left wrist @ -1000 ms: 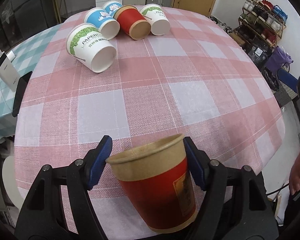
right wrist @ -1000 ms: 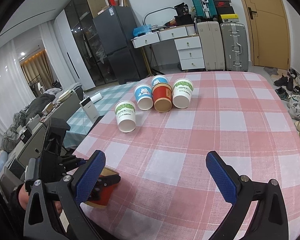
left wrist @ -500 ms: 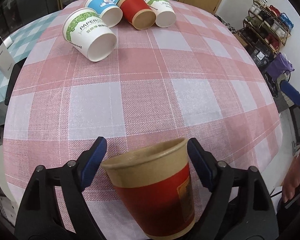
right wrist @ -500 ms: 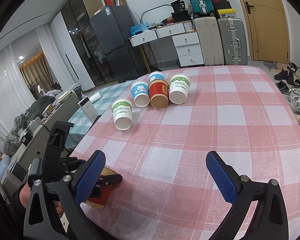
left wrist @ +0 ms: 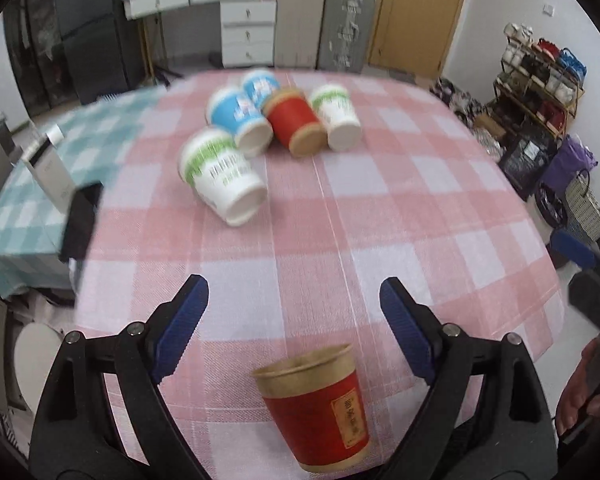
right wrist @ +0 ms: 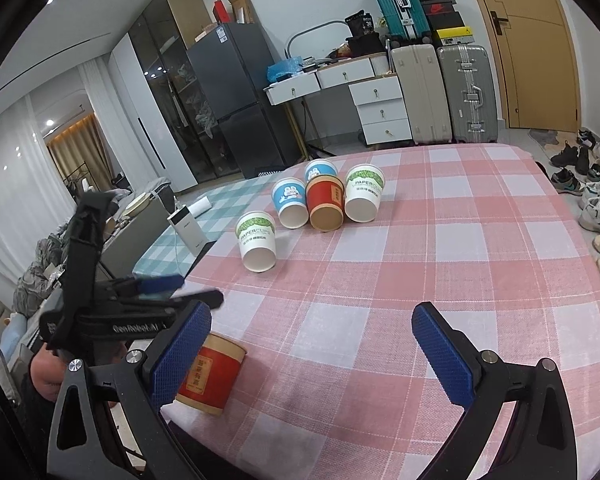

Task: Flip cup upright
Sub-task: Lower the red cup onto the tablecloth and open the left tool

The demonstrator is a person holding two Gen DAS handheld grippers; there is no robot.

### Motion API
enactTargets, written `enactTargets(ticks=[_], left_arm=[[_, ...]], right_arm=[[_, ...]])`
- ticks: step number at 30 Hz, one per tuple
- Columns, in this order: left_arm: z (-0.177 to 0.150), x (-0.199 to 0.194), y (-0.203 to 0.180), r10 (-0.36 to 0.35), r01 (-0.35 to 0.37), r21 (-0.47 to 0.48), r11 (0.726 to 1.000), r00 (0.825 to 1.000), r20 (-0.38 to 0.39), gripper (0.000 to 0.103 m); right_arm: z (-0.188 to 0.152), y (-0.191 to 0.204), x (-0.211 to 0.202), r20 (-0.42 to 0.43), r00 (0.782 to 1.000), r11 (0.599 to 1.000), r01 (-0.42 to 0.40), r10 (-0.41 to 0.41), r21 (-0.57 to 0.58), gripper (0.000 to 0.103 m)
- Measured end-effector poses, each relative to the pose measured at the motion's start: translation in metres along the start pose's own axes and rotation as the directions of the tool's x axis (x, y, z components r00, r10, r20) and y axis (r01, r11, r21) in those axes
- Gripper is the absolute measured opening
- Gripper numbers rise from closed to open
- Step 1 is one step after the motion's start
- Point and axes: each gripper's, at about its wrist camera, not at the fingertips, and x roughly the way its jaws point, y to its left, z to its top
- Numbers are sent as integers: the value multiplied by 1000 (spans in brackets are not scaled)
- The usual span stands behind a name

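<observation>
A red paper cup with a brown rim (left wrist: 316, 408) stands upright, mouth up, on the pink checked table (left wrist: 380, 220) close to its near edge. My left gripper (left wrist: 294, 292) is open, its blue pads wide apart, higher than the cup and clear of it. In the right wrist view the same cup (right wrist: 210, 376) sits at the near left corner, partly behind my left finger pad, and the left gripper (right wrist: 172, 290) hovers above it. My right gripper (right wrist: 312, 316) is open over the table with nothing between its fingers.
Several paper cups lie on their sides at the far end: a green-and-white one (right wrist: 258, 238), a blue one (right wrist: 290, 202), a red one (right wrist: 325, 206), another green-and-white one (right wrist: 363, 198). A white power bank (right wrist: 188, 230) stands on the teal cloth to the left.
My left gripper has opened and let go of the red cup, then lifted away from it. The cup now stands by itself on the table. The right gripper has barely moved.
</observation>
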Motion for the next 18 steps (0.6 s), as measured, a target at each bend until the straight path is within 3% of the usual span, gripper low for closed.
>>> enactTargets(ticks=[9, 11, 12, 15, 18], left_arm=[[9, -96, -5, 10, 0, -46, 999, 974, 227, 91], [4, -115, -3, 35, -20, -62, 998, 964, 263, 103], [0, -125, -3, 53, -36, -65, 997, 957, 284, 102], [-15, -148, 0, 78, -52, -88, 995, 943, 324, 102], [-34, -158, 10, 81, -40, -134, 990, 944, 320, 102]], right_arm=[[6, 26, -26, 45, 998, 998, -38, 41, -60, 102], [6, 31, -30, 46, 998, 997, -49, 52, -67, 103], [5, 33, -32, 43, 997, 996, -54, 57, -71, 102], [3, 39, -29, 5, 998, 995, -69, 69, -78, 103], [-2, 47, -22, -59, 995, 992, -87, 82, -88, 103]])
